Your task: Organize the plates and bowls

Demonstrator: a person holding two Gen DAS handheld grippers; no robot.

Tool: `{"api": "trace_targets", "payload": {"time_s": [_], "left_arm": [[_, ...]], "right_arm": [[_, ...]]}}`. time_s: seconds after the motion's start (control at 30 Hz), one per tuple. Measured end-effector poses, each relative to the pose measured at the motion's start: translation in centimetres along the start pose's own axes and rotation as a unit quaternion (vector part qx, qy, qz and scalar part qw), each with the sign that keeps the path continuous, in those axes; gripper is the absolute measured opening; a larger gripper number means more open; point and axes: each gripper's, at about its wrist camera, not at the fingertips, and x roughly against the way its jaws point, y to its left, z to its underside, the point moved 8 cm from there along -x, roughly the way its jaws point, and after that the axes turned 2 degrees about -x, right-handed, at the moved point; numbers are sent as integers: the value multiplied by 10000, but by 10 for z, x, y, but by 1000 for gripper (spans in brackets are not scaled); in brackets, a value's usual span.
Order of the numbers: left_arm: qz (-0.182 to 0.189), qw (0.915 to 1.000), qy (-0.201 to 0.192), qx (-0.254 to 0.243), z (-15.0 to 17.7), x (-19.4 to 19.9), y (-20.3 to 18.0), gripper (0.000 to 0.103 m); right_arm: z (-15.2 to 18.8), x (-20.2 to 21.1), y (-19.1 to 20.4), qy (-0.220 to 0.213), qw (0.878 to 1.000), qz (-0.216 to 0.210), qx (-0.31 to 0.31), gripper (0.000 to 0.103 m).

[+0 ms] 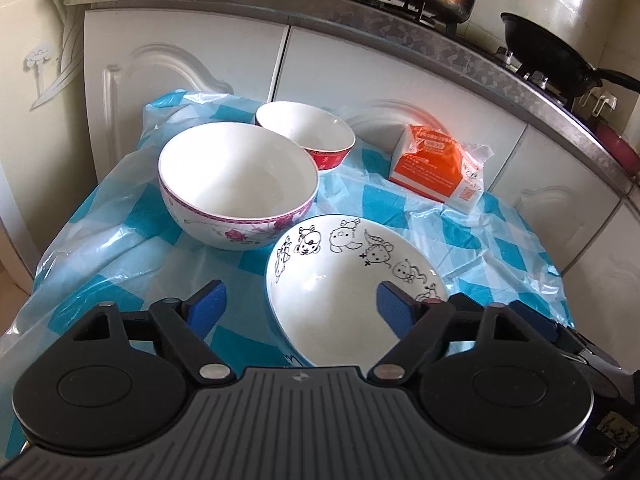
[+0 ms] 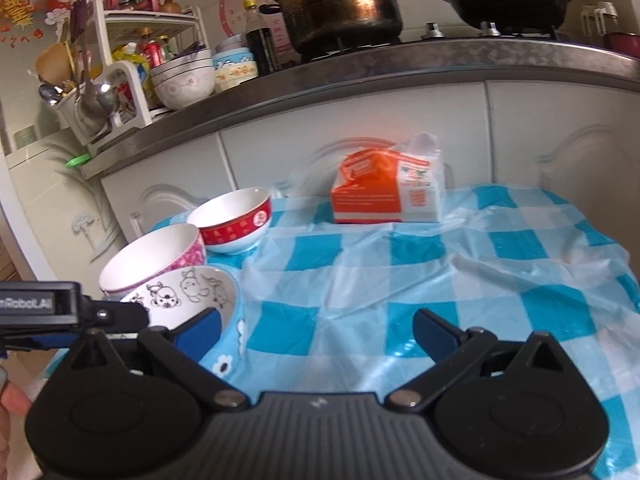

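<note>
Bowls: you have three ahead.
Left gripper: jaws apart, straddling nearest bowl's rim.
Right gripper: jaws apart, empty.

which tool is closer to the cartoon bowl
Left. The left tool is open around the cartoon bowl's rim; the right tool is open beside it, over the cloth.

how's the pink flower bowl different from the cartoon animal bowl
The flower bowl is bigger and deeper; the cartoon bowl is shallower. The flower bowl's pink pattern is on its outside, while the cartoon bowl's black animal drawings run round its inside. The flower bowl stands clear of the left gripper; the cartoon bowl's rim sits between its open fingers. Both are white inside, upright and empty.
</note>
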Motion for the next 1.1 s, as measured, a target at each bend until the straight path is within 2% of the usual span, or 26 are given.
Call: {"api": "trace_targets", "payload": {"time_s": [0.2,0.33,0.5,0.77,0.87,0.93,1.0,1.1], "left_arm": [[11,9998,171,-51,1,-16,-1,70],[89,9996,275,-64,4,-23,-4,61],[3,9993,364,-120,7,-31,-4,50],[-141,9993,276,-198,8,-32,-3,38],[-192,9993,236,-229,8,-33,-4,37],[-236,9991,219,-270,8,-33,-5,36],[-289,9989,209,-311,8,-34,-5,35],[-339,9988,173,-320,9,-33,-5,34]], "right_arm": [[2,-13,5,192,9994,-257,-153,83],[3,-18,7,253,9988,-366,-210,76],[5,-24,11,377,9973,-533,-338,68],[10,-29,11,442,9924,-870,-748,58],[11,-28,12,418,9895,-1088,-855,50],[11,-27,14,401,9877,-1225,-889,39],[10,-25,18,371,9869,-1319,-852,33],[12,-25,21,393,9846,-1461,-878,31]]}}
